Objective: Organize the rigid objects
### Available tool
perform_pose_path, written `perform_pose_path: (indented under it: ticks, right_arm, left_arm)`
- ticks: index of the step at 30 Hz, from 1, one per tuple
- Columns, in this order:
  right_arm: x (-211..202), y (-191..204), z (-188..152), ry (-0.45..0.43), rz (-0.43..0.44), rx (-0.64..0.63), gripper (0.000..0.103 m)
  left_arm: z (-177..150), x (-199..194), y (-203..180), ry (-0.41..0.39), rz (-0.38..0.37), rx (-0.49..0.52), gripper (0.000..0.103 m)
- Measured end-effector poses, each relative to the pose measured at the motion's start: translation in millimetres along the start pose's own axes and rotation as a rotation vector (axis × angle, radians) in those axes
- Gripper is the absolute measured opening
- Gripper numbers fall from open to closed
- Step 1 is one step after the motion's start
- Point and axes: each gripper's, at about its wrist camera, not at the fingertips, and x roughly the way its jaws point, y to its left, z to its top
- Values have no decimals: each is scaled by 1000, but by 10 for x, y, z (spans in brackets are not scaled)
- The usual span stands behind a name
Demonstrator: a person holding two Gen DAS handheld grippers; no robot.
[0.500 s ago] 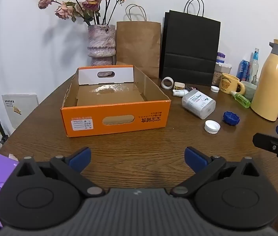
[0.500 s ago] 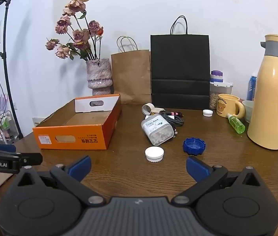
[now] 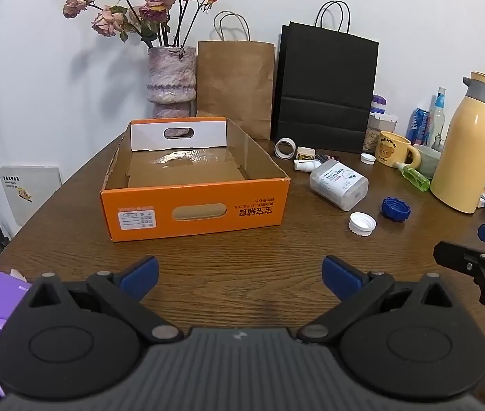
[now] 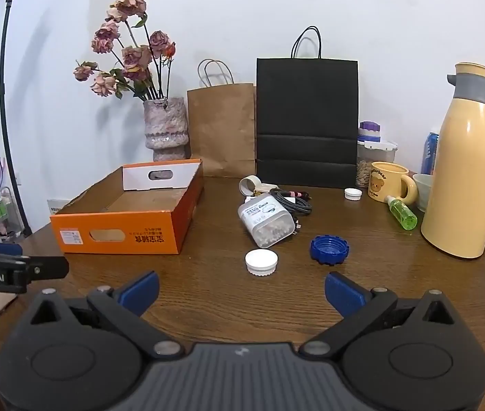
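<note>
I read the left gripper point(image 3: 239, 275) spread wide and empty over the brown wooden table point(image 3: 242, 257), just in front of the open orange cardboard box point(image 3: 194, 212). The right gripper point(image 4: 240, 291) is likewise spread, holding nothing. Right of the box lie a clear plastic jar on its side point(image 4: 266, 221), a white screw cap point(image 4: 261, 262) and a blue ridged cap point(image 4: 329, 249).

The left gripper point(image 4: 19, 270) carries white lettering, cut off at the frame edge — "nRobot.AI". The yellow mug point(image 4: 388, 181) bears small print that looks like "butterbear"; the orange box point(image 3: 194, 210) shows upside-down Chinese characters — unreadable here.
</note>
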Motion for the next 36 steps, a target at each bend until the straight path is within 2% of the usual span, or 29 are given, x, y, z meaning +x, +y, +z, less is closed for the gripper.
perform_pose_path:
  ticks: [36]
  right_arm:
    - [39, 31, -22, -3, -2, -7, 103]
  left_arm:
    - [-23, 2, -9, -5, -1, -1, 103]
